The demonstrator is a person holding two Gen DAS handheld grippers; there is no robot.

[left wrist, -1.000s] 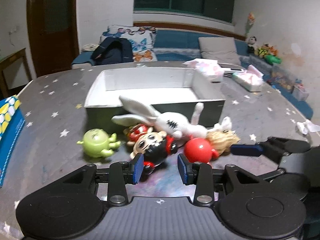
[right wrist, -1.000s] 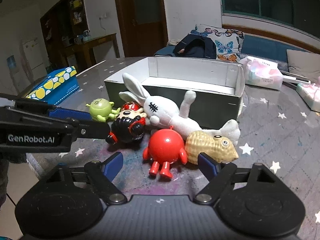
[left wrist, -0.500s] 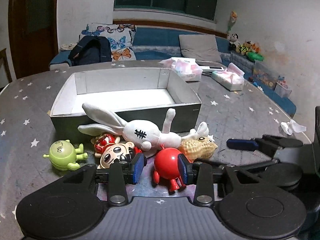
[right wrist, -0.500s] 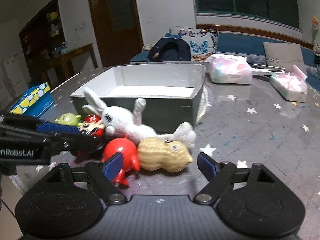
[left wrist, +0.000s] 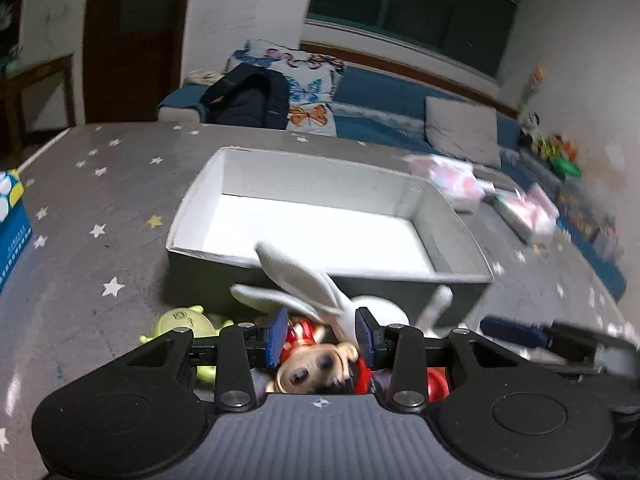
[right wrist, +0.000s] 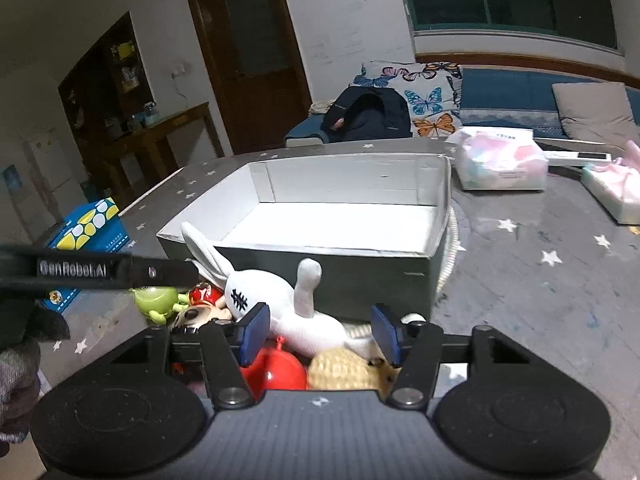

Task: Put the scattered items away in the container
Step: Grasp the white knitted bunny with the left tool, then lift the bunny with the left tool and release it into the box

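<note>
A white-lined box (left wrist: 320, 232) (right wrist: 340, 216) stands empty on the starred table. In front of it lie a white plush rabbit (left wrist: 320, 288) (right wrist: 288, 300), a big-headed doll (left wrist: 316, 368) (right wrist: 200, 314), a green one-eyed toy (left wrist: 184, 320) (right wrist: 156, 300), a red ball figure (right wrist: 276, 372) and a tan peanut toy (right wrist: 348, 372). My left gripper (left wrist: 321, 336) is open, low over the doll, fingers on either side of it. My right gripper (right wrist: 320, 334) is open, over the rabbit's body, the red figure and the peanut.
A blue tissue box (right wrist: 88, 228) (left wrist: 12, 224) sits at the table's left edge. Pink tissue packs (right wrist: 500, 164) (right wrist: 612, 192) lie right of the box. A sofa with cushions and a dark bag (right wrist: 368, 116) is behind the table.
Both grippers have dropped lower and closer to the toy pile. The left one shifted from the red figure to straddle the doll. The right one now straddles the rabbit's body.
</note>
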